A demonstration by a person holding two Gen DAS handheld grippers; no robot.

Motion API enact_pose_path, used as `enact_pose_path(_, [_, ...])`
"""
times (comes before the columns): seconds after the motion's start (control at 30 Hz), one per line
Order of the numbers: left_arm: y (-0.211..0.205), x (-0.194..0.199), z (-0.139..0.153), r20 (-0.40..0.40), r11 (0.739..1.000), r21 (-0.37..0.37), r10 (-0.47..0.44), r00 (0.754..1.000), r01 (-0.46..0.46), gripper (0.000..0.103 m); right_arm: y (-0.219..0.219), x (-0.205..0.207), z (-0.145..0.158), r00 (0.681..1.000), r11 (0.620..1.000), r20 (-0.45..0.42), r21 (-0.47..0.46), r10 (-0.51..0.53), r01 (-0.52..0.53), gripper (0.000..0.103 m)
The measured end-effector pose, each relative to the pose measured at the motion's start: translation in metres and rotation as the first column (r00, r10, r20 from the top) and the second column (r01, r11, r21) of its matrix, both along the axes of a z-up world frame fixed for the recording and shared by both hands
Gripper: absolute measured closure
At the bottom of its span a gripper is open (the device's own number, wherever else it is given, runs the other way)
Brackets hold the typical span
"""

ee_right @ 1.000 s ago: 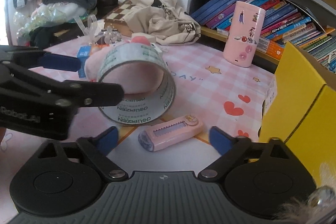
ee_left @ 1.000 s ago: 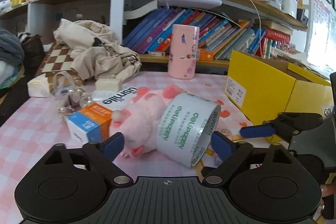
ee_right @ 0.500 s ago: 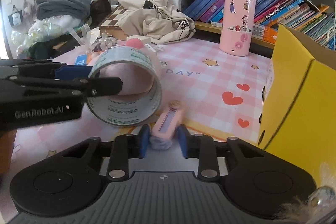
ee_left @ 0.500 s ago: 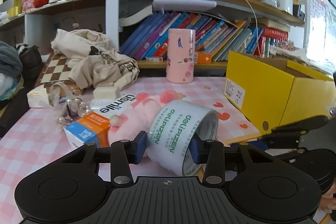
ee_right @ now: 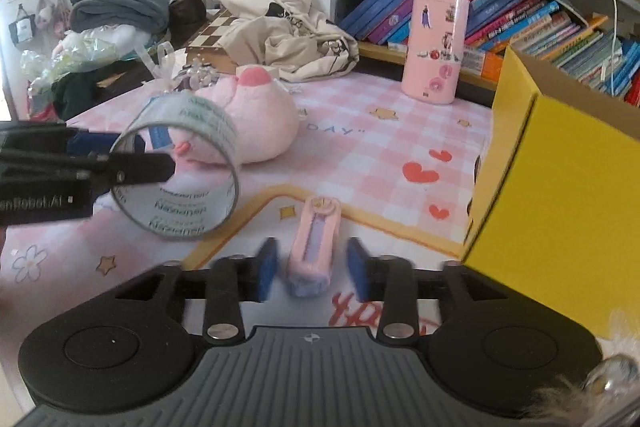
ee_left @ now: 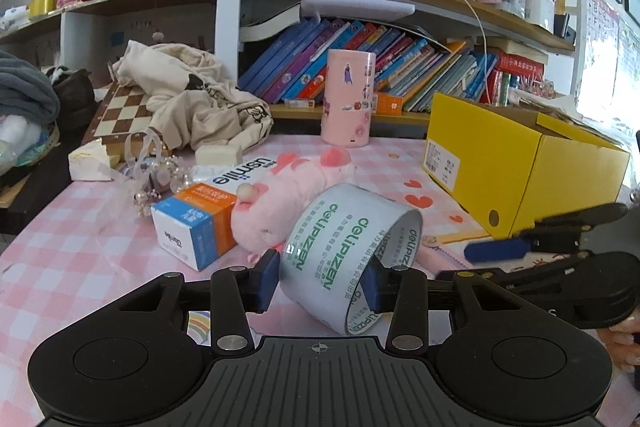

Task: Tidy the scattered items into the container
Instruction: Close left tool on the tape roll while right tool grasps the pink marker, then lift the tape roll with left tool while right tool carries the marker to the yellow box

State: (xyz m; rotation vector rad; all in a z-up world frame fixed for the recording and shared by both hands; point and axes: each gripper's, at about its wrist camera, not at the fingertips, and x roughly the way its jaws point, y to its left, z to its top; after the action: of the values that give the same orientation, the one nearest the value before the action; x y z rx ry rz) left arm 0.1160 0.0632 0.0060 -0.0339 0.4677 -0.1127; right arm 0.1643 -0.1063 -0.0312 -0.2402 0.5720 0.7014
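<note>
- Left claw (ee_left: 320, 277) is clamped across the tape roll (ee_left: 352, 251), blue pads pressed on both sides; the roll sits tilted, just in front of the pink plush toy (ee_left: 288, 203).
- Right claw (ee_right: 312, 265) has just been opening, its pads now standing apart on either side of the pink cutter (ee_right: 316, 241), which lies on the desk (ee_right: 360, 147).
- Yellow box (ee_right: 560, 203) stands open-topped at the right, just beside the cutter.
</note>
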Motion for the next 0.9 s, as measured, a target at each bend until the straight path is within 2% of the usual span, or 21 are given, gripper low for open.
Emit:
enact_pose_path(0.07, [0.000,0.002,-0.003,-0.010,1.000,0.002,0.009,1.000,-0.009,0.060,0.005,0.001,0.000,1.000,1.000,0.017,-0.016,-0.005,0.006,0.054])
enact_pose_path(0.23, [0.004,0.009,-0.009,-0.035,0.999,-0.006,0.031,0.999,-0.031,0.054,0.010,0.007,-0.005,1.000,1.000,0.002,-0.025,-0.012,0.012,0.058])
enact_pose_path(0.37, [0.003,0.010,-0.010,-0.037,1.000,-0.015,0.013,0.999,-0.014,0.054,0.010,0.007,-0.004,1.000,1.000,-0.013,-0.013,0.002,-0.002,0.079])
enact_pose_path(0.4, [0.002,0.009,-0.010,-0.031,1.000,-0.016,0.009,0.999,-0.009,0.054,0.009,0.007,-0.004,1.000,1.000,-0.015,-0.010,0.002,-0.002,0.080])
enact_pose_path(0.53, [0.001,0.005,-0.007,-0.020,1.000,-0.027,0.000,1.000,0.000,0.066,0.006,0.005,-0.002,1.000,1.000,-0.029,0.011,-0.001,0.001,0.080])
enact_pose_path(0.8, [0.002,-0.011,0.004,0.031,0.997,-0.072,-0.015,0.999,0.017,0.071,-0.008,-0.011,0.014,1.000,0.998,0.004,0.066,0.005,-0.006,0.080])
enact_pose_path(0.9, [0.002,-0.015,0.009,0.040,0.997,-0.080,-0.020,0.999,0.023,0.077,-0.015,-0.016,0.018,1.000,0.997,0.004,0.082,0.000,0.000,0.080])
